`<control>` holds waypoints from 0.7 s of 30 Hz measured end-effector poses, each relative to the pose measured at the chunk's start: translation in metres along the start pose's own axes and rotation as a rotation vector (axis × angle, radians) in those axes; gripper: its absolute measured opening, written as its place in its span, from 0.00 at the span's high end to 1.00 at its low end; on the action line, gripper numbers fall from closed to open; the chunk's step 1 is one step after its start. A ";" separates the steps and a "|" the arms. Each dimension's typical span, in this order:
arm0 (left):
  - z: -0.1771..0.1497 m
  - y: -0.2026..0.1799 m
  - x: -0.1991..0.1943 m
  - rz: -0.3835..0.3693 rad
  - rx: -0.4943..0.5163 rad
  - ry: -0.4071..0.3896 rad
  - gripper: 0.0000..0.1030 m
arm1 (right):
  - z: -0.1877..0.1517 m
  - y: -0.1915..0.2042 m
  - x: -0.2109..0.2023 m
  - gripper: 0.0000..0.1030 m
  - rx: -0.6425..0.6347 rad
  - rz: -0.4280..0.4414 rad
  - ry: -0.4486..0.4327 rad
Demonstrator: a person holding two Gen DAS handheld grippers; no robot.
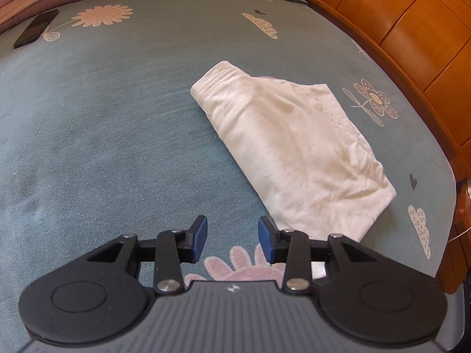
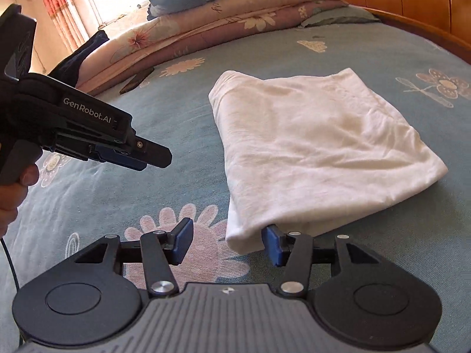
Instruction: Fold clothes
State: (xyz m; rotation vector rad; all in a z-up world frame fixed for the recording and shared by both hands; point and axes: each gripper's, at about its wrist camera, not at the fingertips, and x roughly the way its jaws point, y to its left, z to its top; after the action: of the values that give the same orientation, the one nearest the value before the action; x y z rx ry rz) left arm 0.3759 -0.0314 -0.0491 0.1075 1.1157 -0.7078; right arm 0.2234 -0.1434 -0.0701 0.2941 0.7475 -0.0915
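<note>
White folded garment lies centre-right on teal bedsheet. Left gripper fingers spread, holding nothing, at frame bottom. Right gripper spread, empty, near cloth corner.

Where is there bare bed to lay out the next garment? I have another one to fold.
The widest bare stretch of bedsheet lies between the folded white cloth and the phone. It is tighter on the cloth's other side, a narrow strip along the wooden bed frame, and at the far end, where stacked quilts sit.
</note>
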 end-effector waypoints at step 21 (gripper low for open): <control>0.004 0.002 -0.006 0.006 0.026 -0.017 0.57 | 0.002 -0.018 -0.008 0.90 0.040 0.092 0.207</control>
State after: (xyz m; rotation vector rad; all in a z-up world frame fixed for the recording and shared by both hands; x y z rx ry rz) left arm 0.3788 -0.0288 -0.0430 0.1263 1.0893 -0.7168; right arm 0.2155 -0.1610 -0.0670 0.3794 0.9372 0.0111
